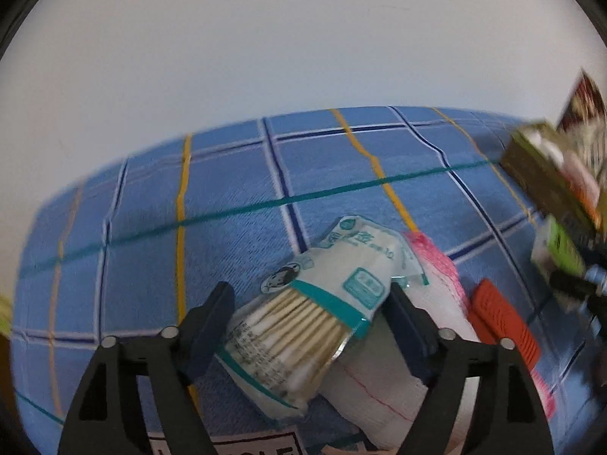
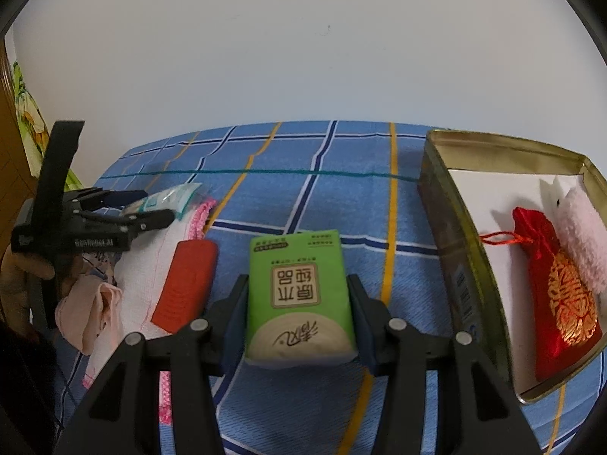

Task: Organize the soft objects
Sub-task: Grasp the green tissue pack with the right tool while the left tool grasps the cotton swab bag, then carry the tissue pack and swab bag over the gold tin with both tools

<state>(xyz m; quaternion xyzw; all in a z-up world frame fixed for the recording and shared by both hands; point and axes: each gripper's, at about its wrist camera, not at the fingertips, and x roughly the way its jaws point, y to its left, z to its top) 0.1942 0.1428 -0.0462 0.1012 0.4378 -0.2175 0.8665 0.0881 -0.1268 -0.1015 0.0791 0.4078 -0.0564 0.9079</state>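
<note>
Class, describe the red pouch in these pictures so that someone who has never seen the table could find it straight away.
Start at the open gold tin on the right side of the blue checked cloth. Inside it, on the white lining, lies the red pouch beside a fluffy pale pink thing. It is the only shiny red thing there, with a gold emblem and a red drawstring loop.

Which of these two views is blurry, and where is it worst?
Left wrist view: motion blur, worst at the right edge, where the tin and green tissue pack smear; the cotton swab bag stays fairly legible. Right wrist view: sharp, print on the pack readable; fisheye bends the cloth lines.
</note>
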